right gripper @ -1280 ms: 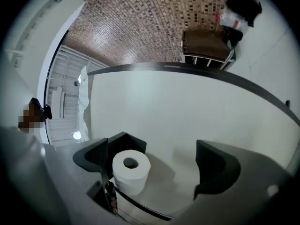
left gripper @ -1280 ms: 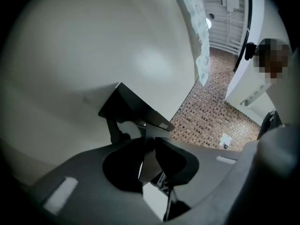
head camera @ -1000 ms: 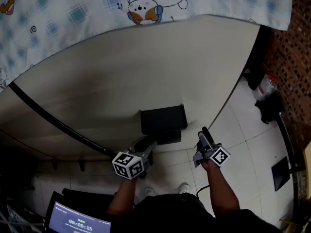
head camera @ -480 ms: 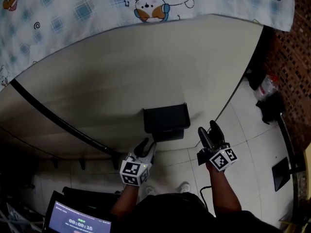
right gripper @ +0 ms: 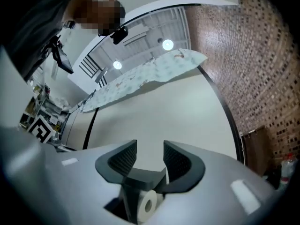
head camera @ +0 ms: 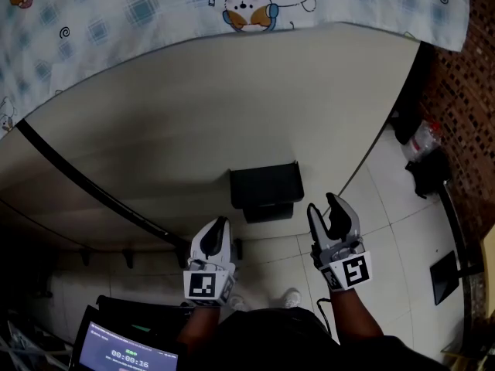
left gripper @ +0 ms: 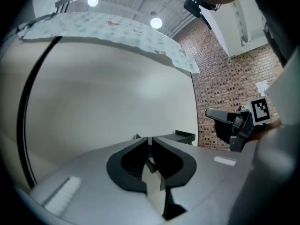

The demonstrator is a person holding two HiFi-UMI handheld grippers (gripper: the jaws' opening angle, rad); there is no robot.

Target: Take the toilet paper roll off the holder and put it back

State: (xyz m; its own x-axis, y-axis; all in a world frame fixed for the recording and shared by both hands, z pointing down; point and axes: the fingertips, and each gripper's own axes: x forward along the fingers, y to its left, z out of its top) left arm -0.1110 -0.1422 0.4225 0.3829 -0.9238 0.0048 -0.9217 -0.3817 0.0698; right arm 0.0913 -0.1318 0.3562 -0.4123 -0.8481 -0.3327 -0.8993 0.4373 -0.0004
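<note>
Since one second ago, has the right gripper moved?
Yes. The right gripper rolled; its cube shifted downward, away from the black holder. Its jaws have just been closing, nothing between them.

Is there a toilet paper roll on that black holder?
Yes, the right gripper view shows a white toilet paper roll sitting directly under the shelf of the black holder.

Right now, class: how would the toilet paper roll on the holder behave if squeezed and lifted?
Probably light: the toilet paper roll shows a hollow core. Likely soft, denting when squeezed. Round, so it may roll if dropped.
</note>
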